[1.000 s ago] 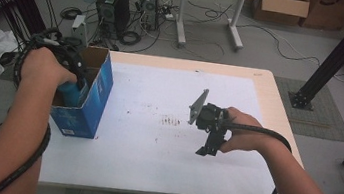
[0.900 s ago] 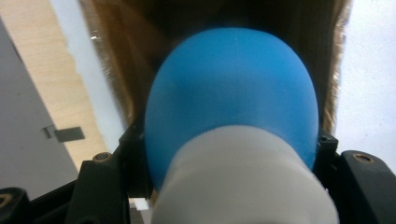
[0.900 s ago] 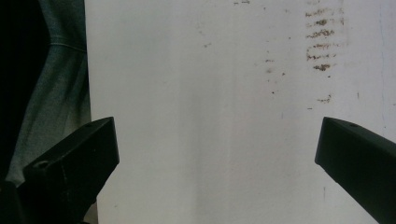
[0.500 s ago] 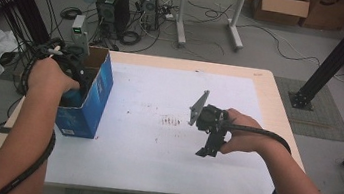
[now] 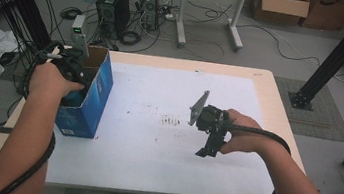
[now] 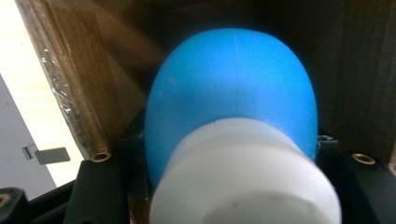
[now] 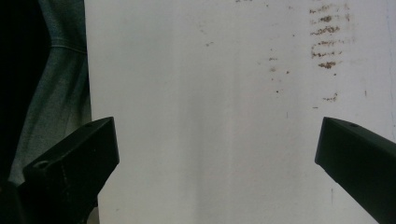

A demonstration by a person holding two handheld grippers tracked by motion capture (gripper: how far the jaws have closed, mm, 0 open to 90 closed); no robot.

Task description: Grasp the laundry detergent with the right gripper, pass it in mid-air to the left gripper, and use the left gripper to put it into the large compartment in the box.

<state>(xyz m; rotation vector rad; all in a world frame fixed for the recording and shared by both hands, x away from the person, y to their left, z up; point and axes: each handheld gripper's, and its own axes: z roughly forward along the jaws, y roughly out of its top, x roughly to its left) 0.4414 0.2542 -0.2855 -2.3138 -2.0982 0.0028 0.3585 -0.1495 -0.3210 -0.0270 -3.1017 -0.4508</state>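
A tall blue cardboard box [image 5: 89,101] stands open at the left of the white sheet [image 5: 151,165]. My left gripper [image 6: 229,154] reaches down into it, the hand [image 5: 50,81] at the box's mouth. Between its jaws sits a round blue bottle [image 6: 233,88] with a white cap [image 6: 243,182], its sides against both jaws, with the brown inner walls of the box around it. My right gripper [image 5: 206,149] hovers over the sheet right of the middle, pointing down and toward the near edge. In the right gripper view it [image 7: 217,140] stands wide open with bare sheet between the jaws.
Brown smudges [image 5: 171,121] mark the middle of the sheet. The wooden table [image 5: 279,106] shows around the sheet's edges. Cables trail from both grippers off the near side. Computers [image 5: 114,3] and boxes stand on the floor beyond the table.
My left forearm has shifted slightly while the gripper stays inside the box. The right gripper has not moved.
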